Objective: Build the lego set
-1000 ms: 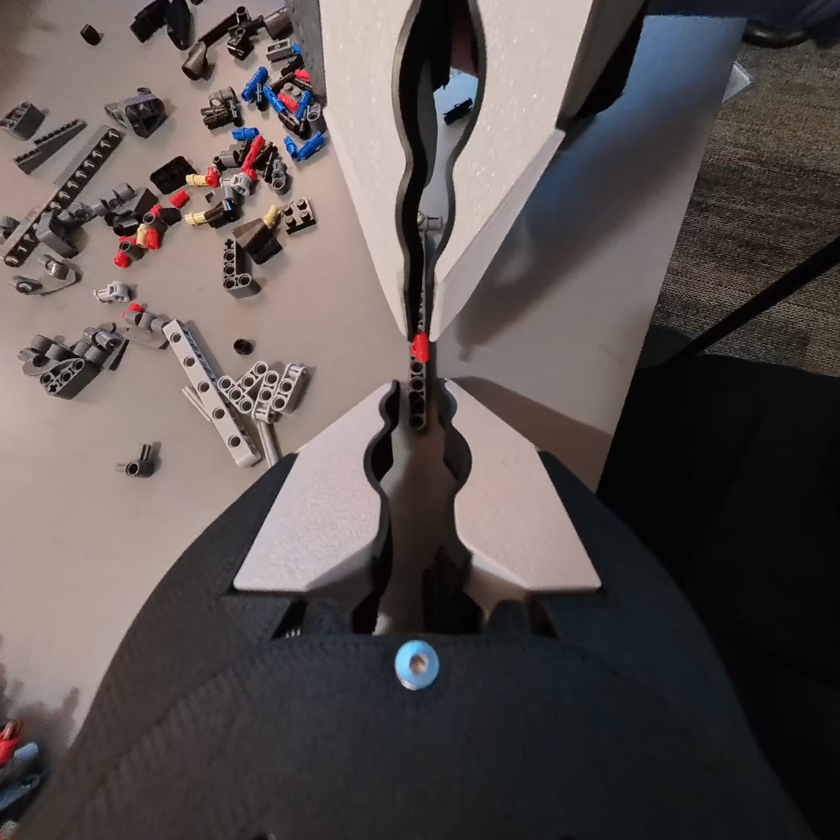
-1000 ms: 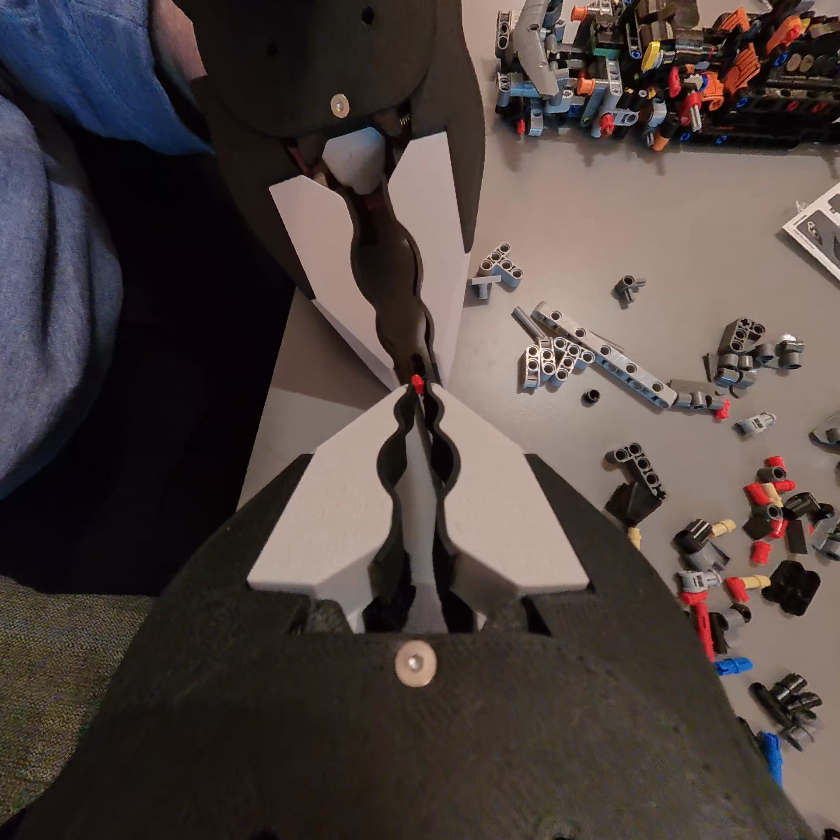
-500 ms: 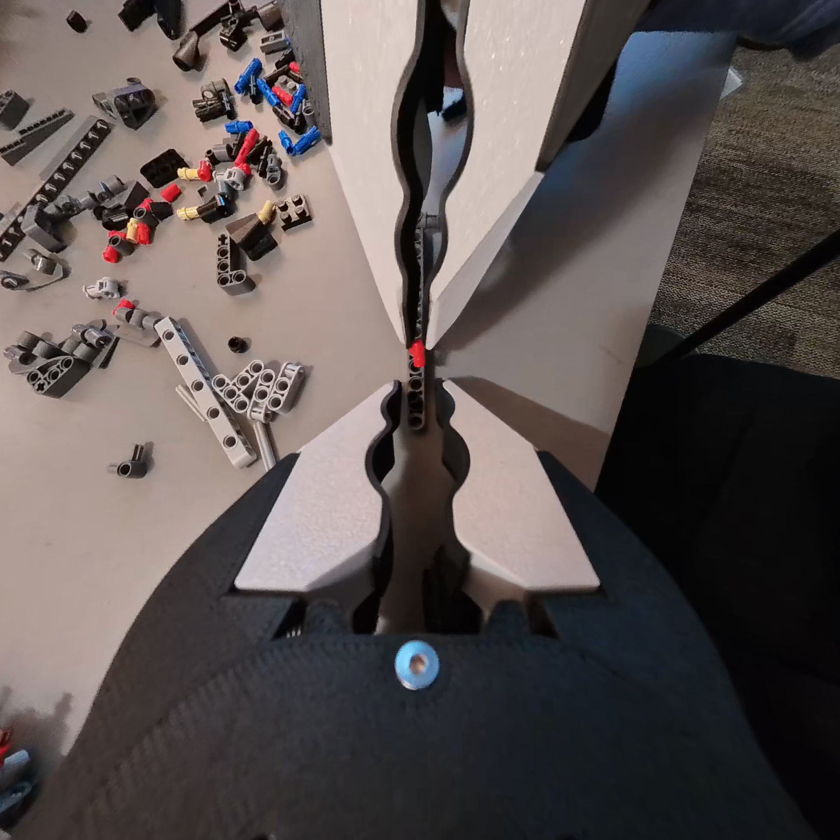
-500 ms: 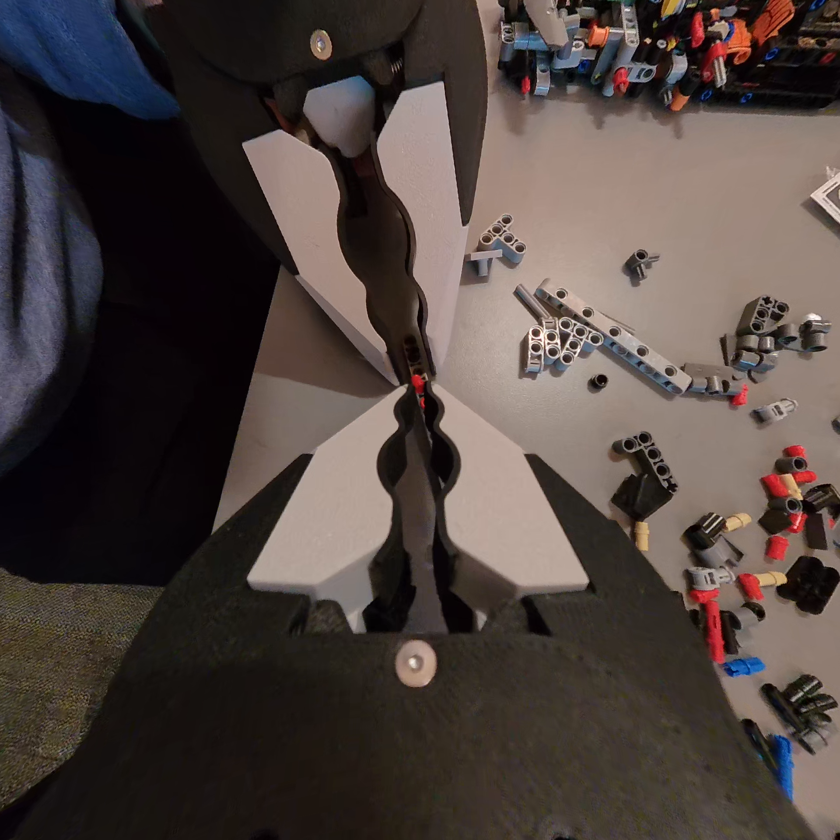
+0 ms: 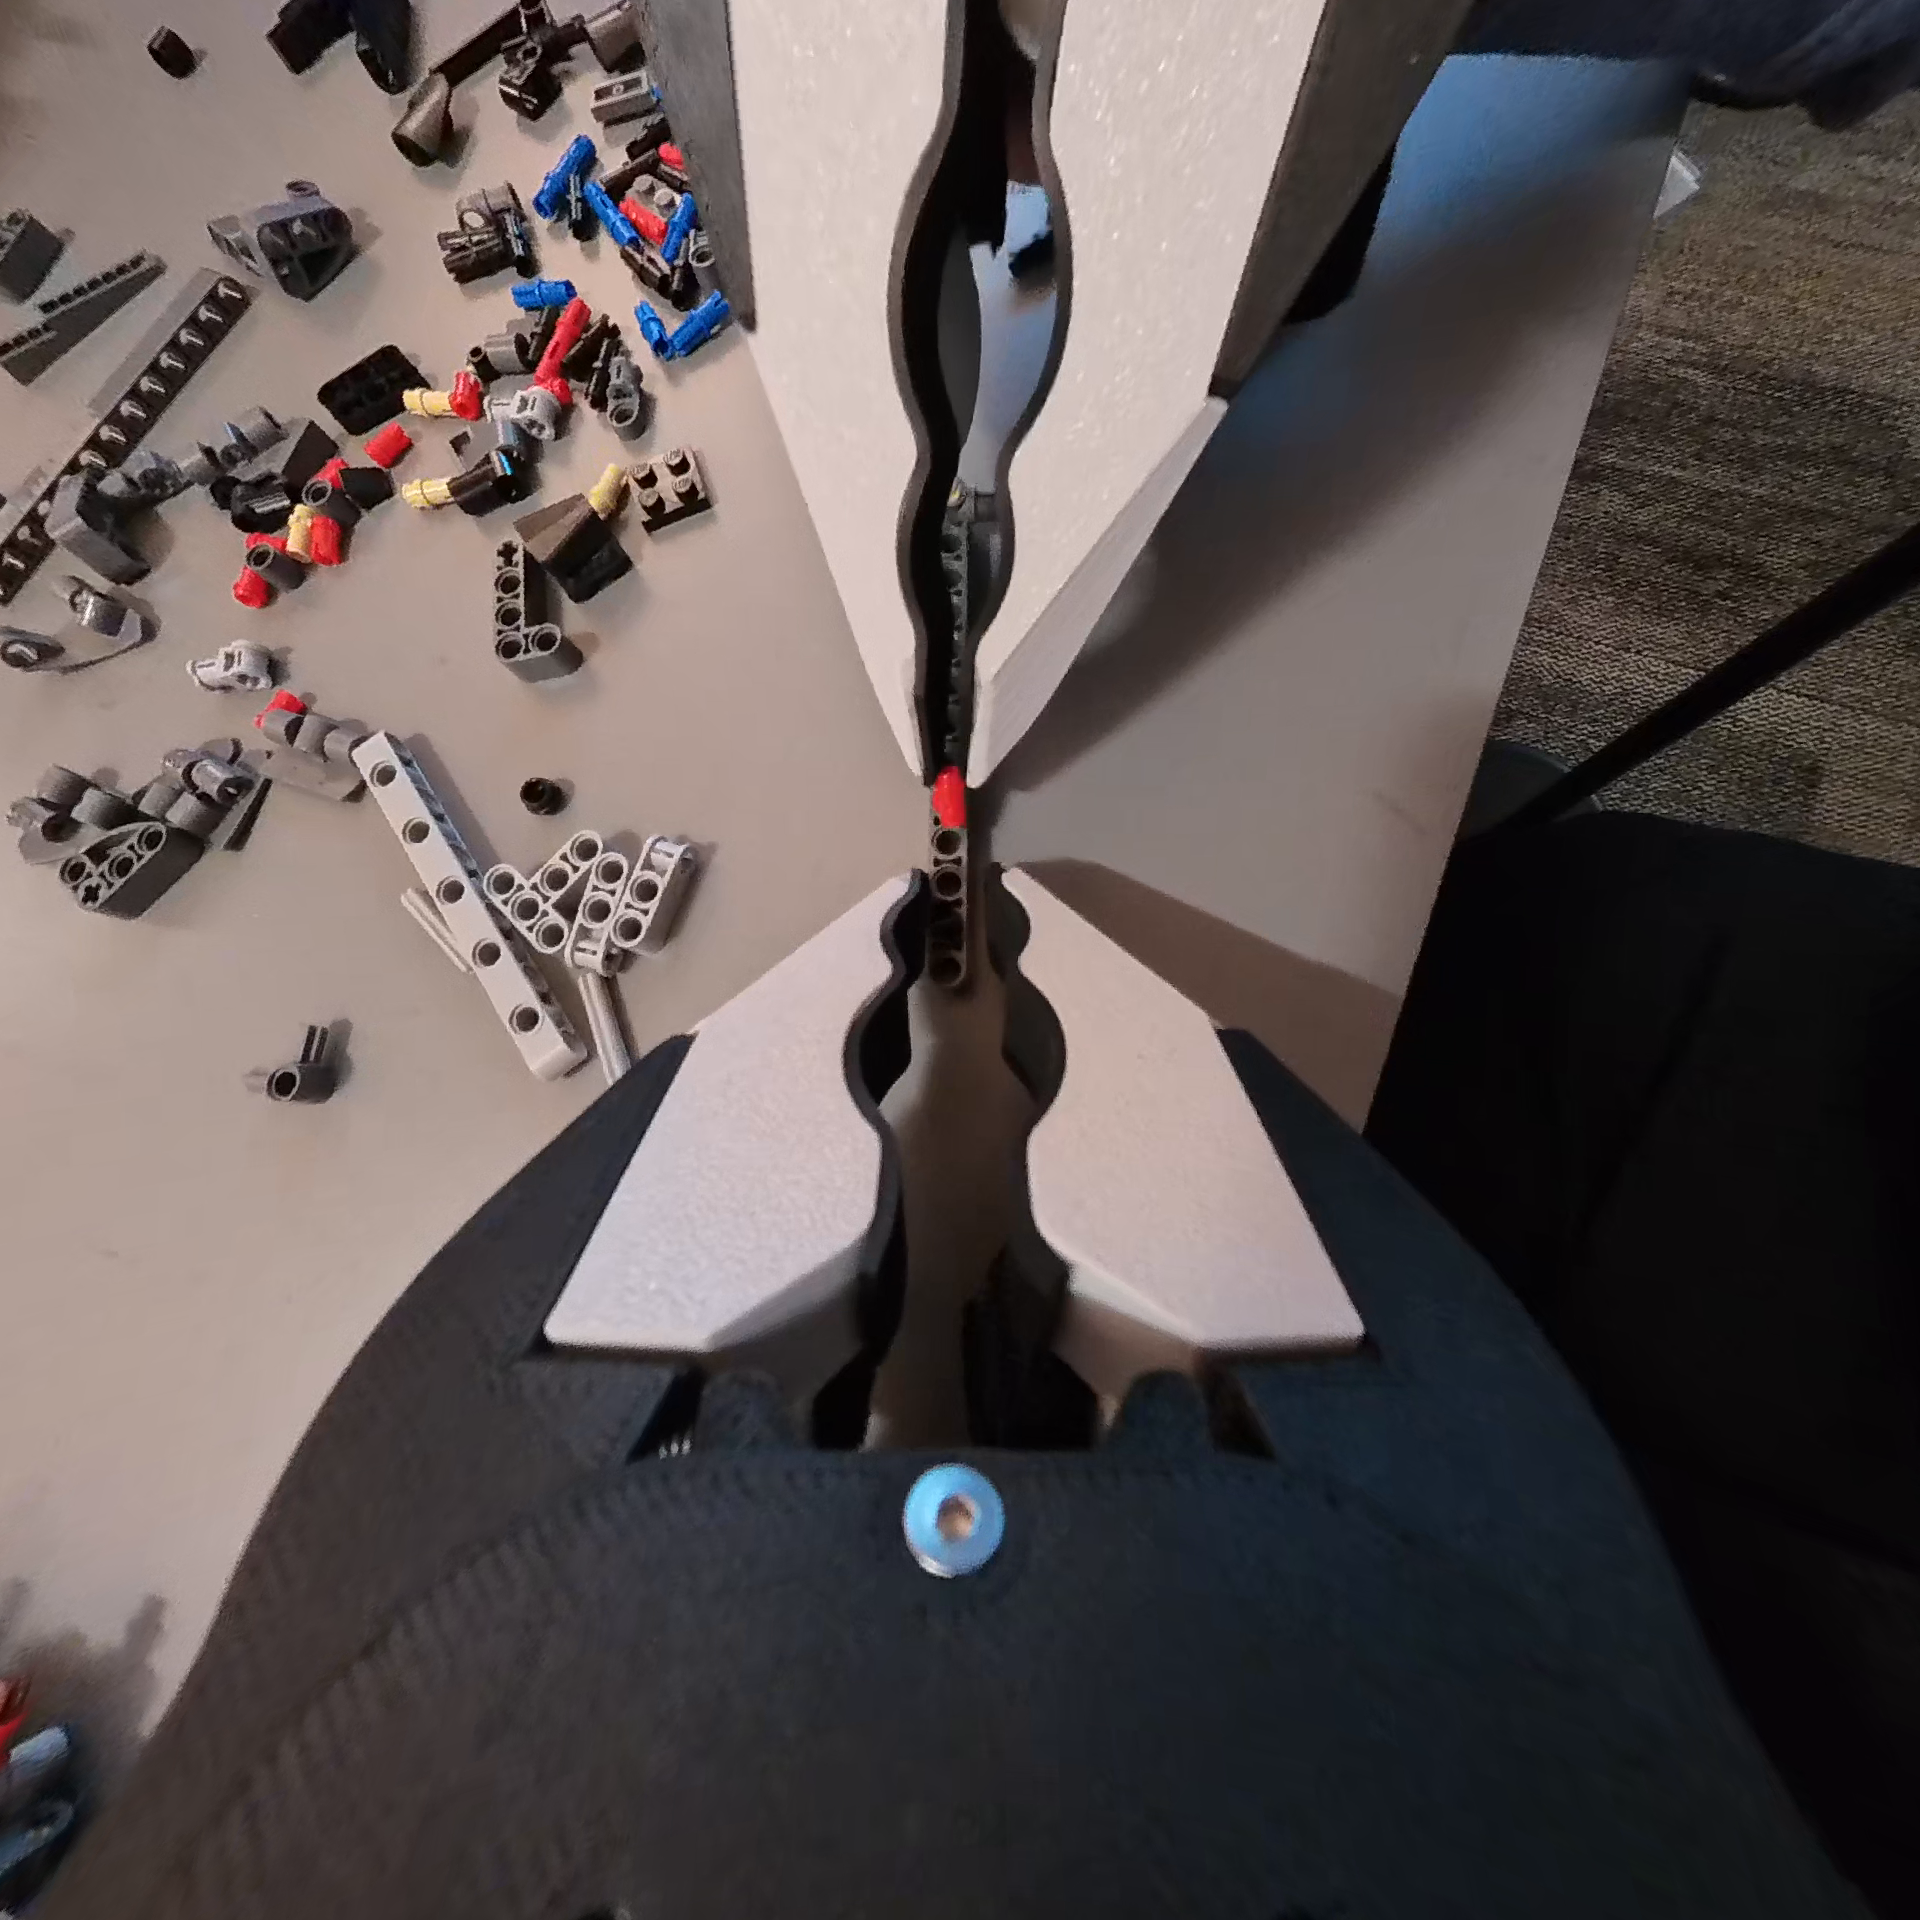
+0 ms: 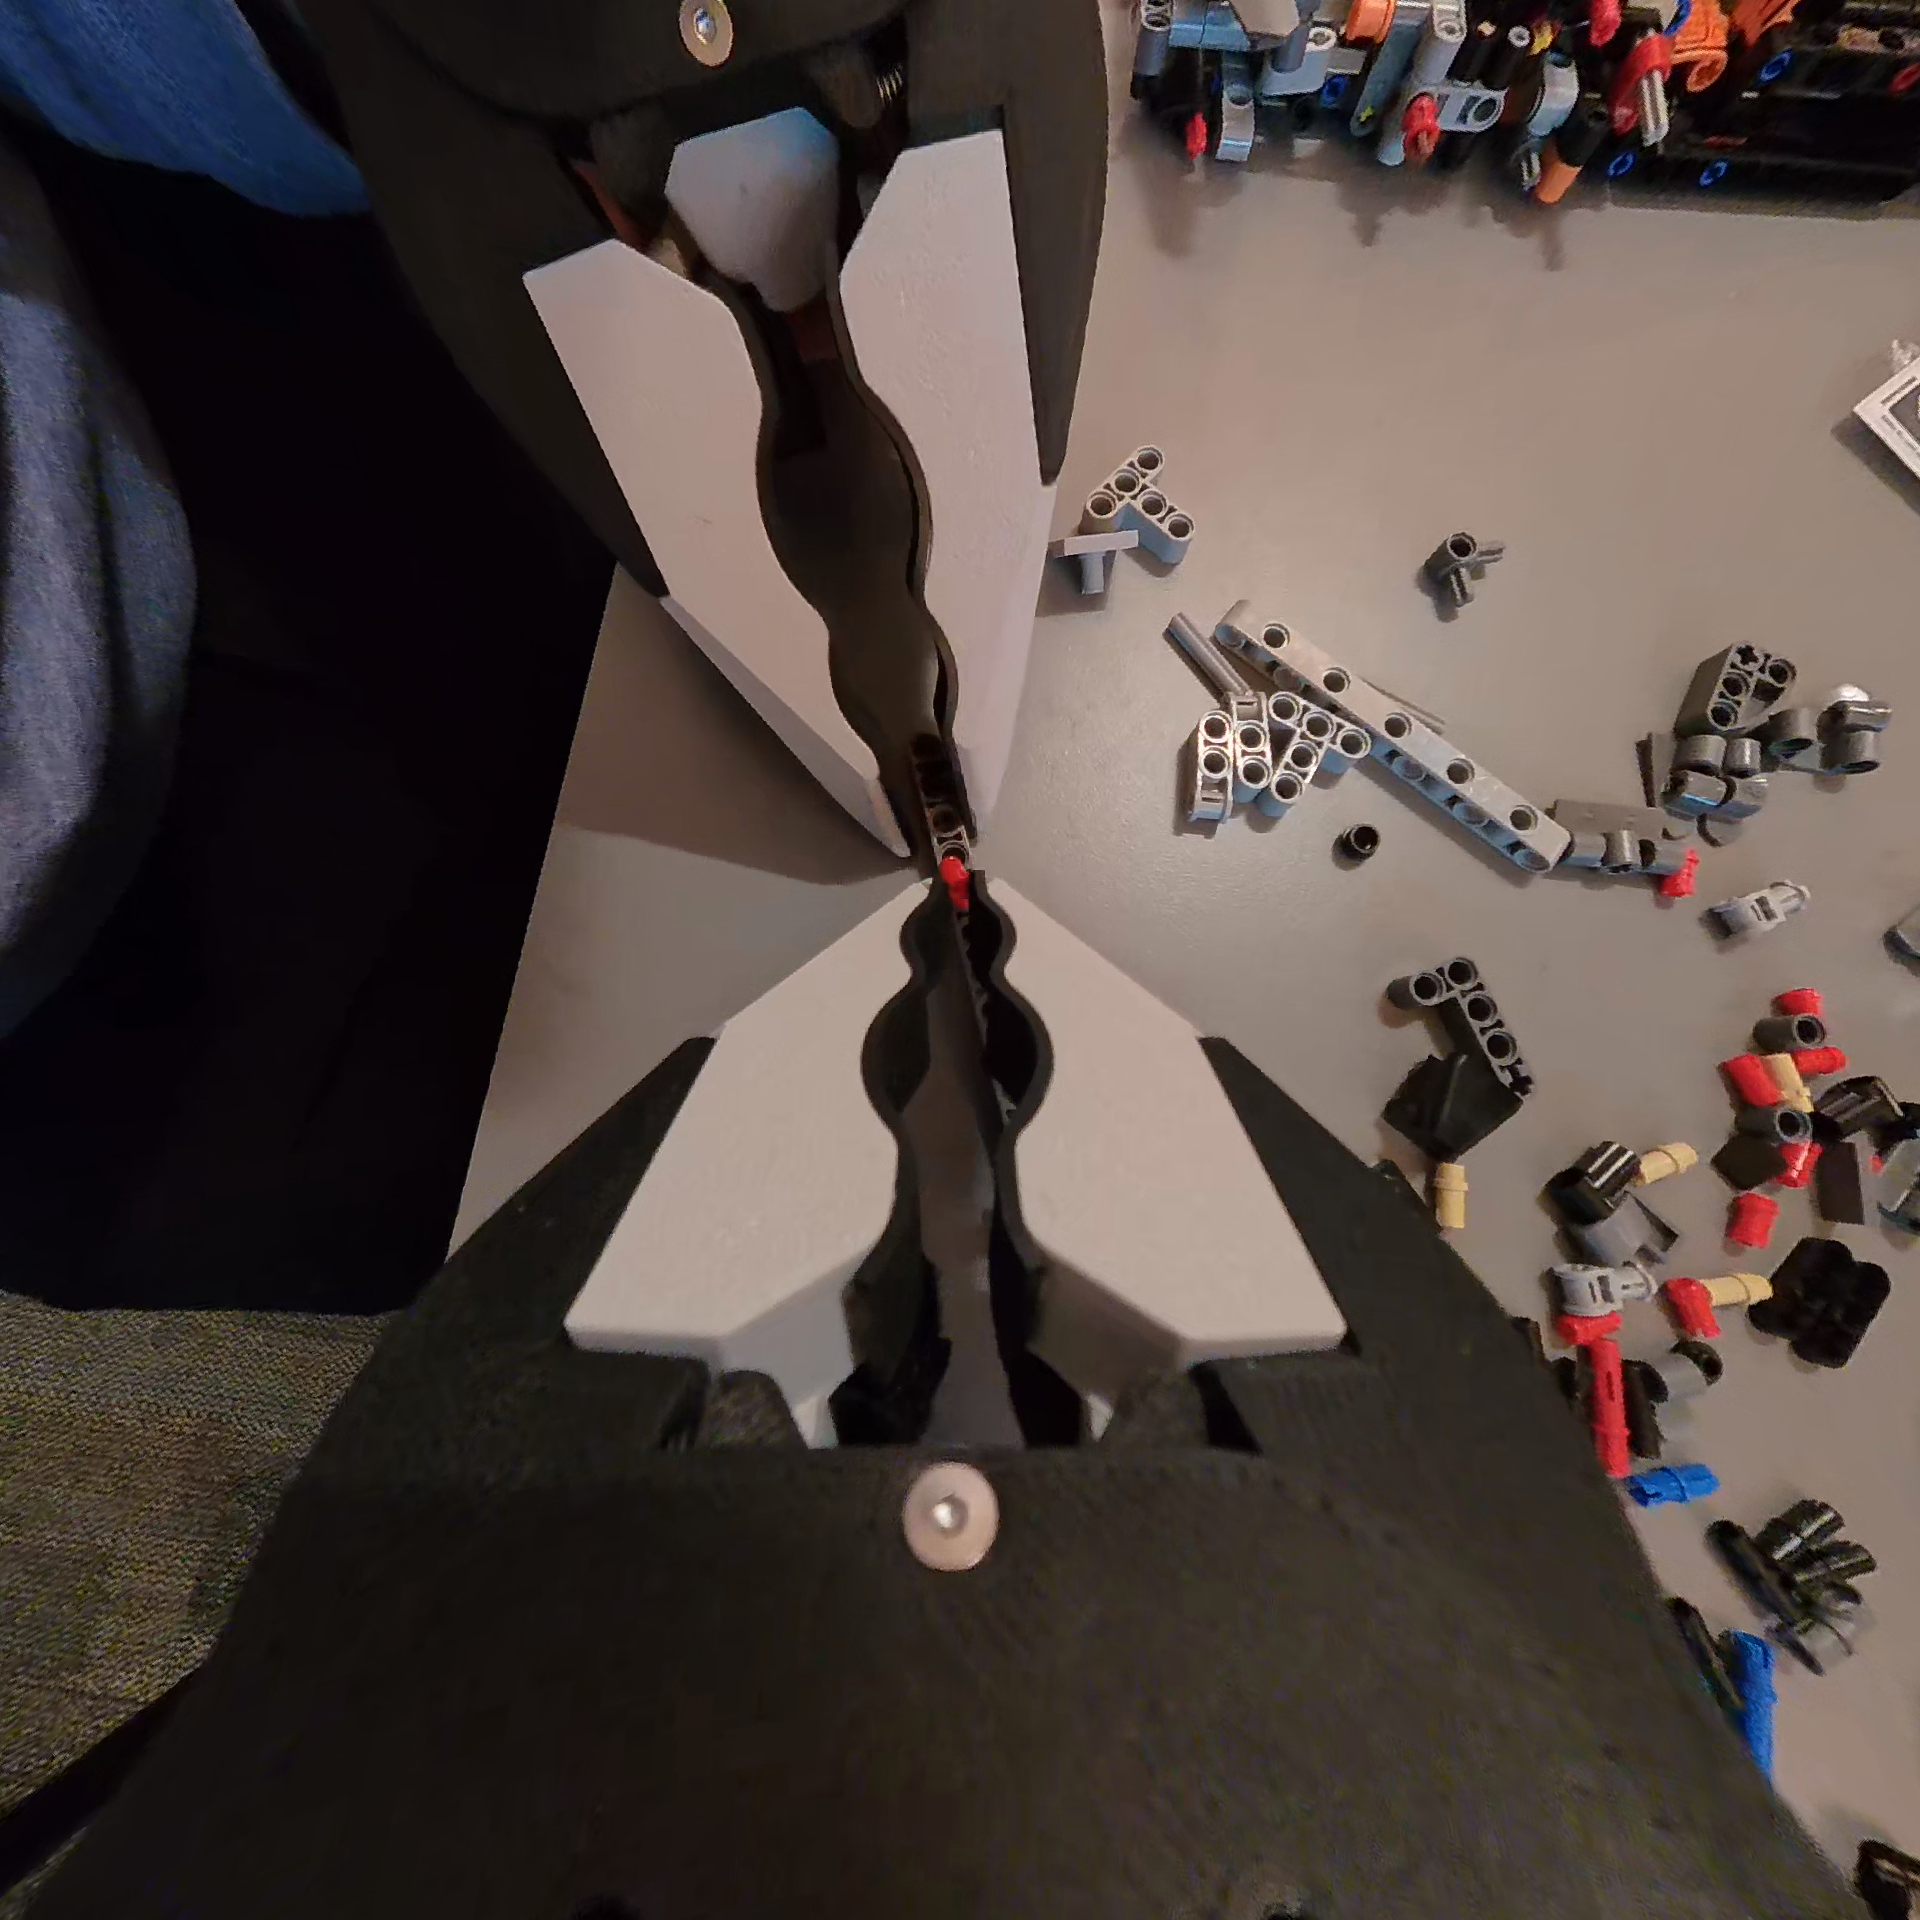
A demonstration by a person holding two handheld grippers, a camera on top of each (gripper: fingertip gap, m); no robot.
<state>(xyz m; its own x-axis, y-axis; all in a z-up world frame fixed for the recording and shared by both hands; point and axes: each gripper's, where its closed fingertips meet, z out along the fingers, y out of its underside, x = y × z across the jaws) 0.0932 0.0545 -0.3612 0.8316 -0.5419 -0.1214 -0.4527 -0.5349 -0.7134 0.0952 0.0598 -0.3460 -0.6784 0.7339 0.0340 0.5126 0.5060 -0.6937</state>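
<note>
My two grippers meet tip to tip above the near edge of the grey table (image 5: 727, 675). My left gripper (image 5: 951, 883) is shut on a short dark grey beam with holes (image 5: 948, 920). A red pin (image 5: 947, 795) sits at that beam's far end. The right gripper (image 5: 948, 764) comes in from the top of the left wrist view, shut on a long black piece (image 5: 961, 603). In the right wrist view my right gripper (image 6: 951, 896) touches the red pin (image 6: 952, 878), and the left gripper (image 6: 940, 831) holds the beam (image 6: 940, 795) opposite.
Loose pieces lie scattered on the table: a long light grey beam (image 5: 457, 904) (image 6: 1392, 727), small grey beams (image 6: 1262, 753), red, blue and tan pins (image 5: 582, 343). A partly built model (image 6: 1558, 94) stands at the back. A booklet (image 6: 1896, 426) lies at the right edge. A person's blue sleeve (image 6: 156, 94) and carpet (image 5: 1714, 416) lie beyond the table's edge. The tips of both grippers are at nearly the same place. My left gripper's tips are some 20 cm from the partly built model (image 6: 1558, 94).
Both grippers stay shut and tip to tip with the red pin between them. In the right wrist view the left gripper's body has shifted up and looks nearer.
</note>
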